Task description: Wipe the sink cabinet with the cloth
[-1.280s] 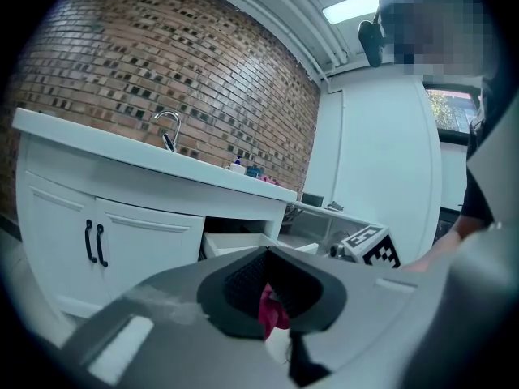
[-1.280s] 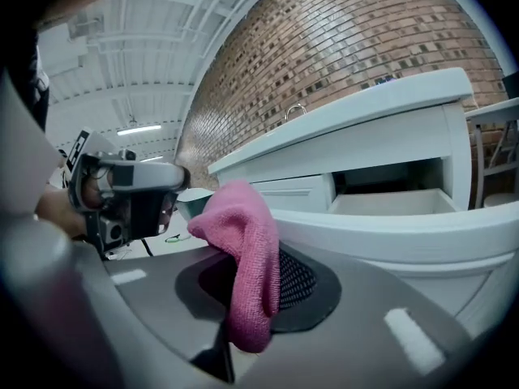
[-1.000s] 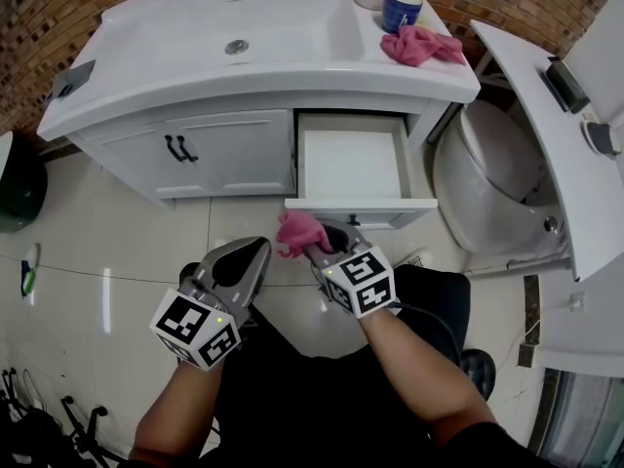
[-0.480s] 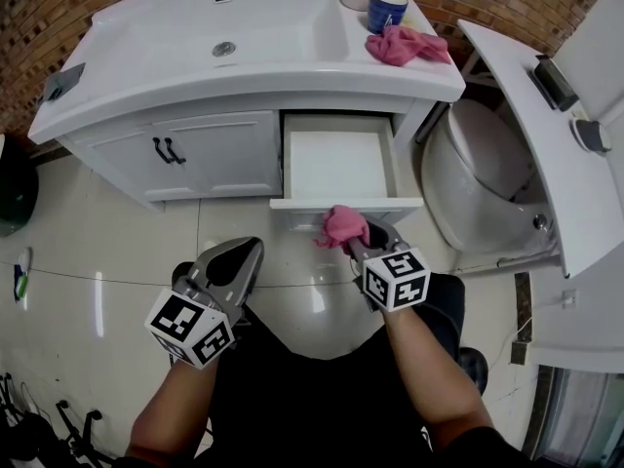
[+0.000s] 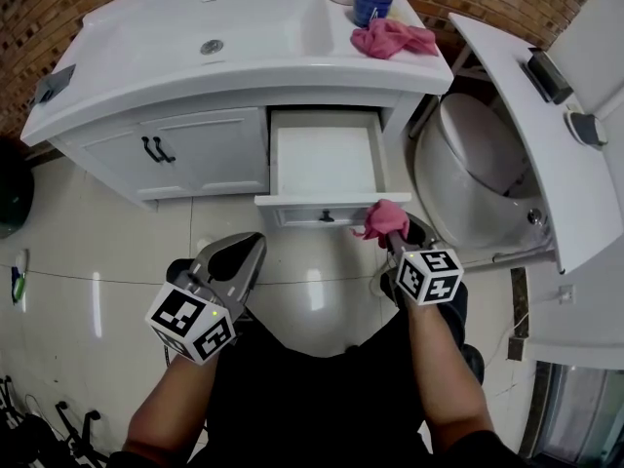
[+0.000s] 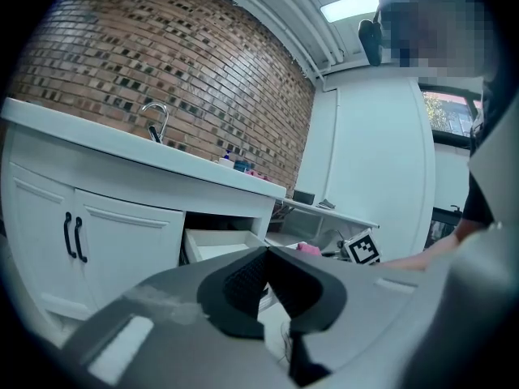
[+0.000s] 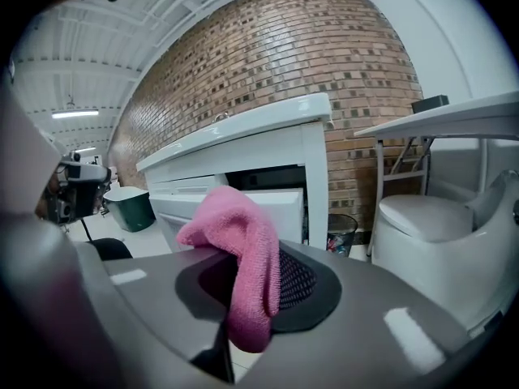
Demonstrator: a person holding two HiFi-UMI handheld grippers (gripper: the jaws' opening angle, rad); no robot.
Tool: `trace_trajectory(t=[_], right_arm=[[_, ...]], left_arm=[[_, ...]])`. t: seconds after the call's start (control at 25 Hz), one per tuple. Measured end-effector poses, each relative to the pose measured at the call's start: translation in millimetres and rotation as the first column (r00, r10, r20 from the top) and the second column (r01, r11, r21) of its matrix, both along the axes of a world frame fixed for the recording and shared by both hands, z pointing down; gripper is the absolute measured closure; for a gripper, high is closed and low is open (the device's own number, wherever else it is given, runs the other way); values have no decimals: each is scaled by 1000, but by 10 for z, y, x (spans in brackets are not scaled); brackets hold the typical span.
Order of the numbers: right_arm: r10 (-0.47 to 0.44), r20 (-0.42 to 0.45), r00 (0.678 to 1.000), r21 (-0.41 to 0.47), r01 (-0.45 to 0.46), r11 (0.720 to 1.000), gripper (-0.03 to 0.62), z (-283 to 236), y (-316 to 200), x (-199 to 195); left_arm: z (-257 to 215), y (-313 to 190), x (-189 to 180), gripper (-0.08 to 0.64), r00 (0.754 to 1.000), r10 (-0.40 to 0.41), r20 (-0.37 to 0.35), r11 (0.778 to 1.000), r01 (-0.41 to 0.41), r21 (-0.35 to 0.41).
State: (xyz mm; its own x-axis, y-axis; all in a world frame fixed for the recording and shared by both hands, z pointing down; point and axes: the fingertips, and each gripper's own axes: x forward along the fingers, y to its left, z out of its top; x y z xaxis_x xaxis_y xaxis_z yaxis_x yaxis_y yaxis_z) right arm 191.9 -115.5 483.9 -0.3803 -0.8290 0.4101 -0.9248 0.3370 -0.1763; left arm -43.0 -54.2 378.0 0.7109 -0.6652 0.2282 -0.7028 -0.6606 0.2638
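right gripper [image 5: 394,232] clamped on pink knitted cloth [image 5: 383,216], held just beside front corner of open white drawer [image 5: 325,159] of white sink cabinet [image 5: 195,149]. left gripper [image 5: 246,252] closed, empty, apart from cabinet. risk: hard wipe likely drags cloth from jaws, or shoves drawer shut.

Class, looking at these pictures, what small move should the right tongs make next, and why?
Probably press the pink terry cloth onto the open white drawer's front panel and sweep left: the right tongs are shut on it, at that panel's right end.
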Motion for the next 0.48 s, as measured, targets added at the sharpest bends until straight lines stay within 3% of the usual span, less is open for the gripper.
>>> trace_trajectory(t=[0.32, 0.48], right_arm=[[107, -25, 994, -6, -107, 994, 514, -24, 63, 417], [92, 27, 995, 6, -93, 996, 514, -103, 172, 158]], left_arm=[[-13, -24, 126, 554, 1000, 13, -8, 1000, -13, 13], [4, -48, 121, 554, 1000, 11, -14, 1000, -11, 13]])
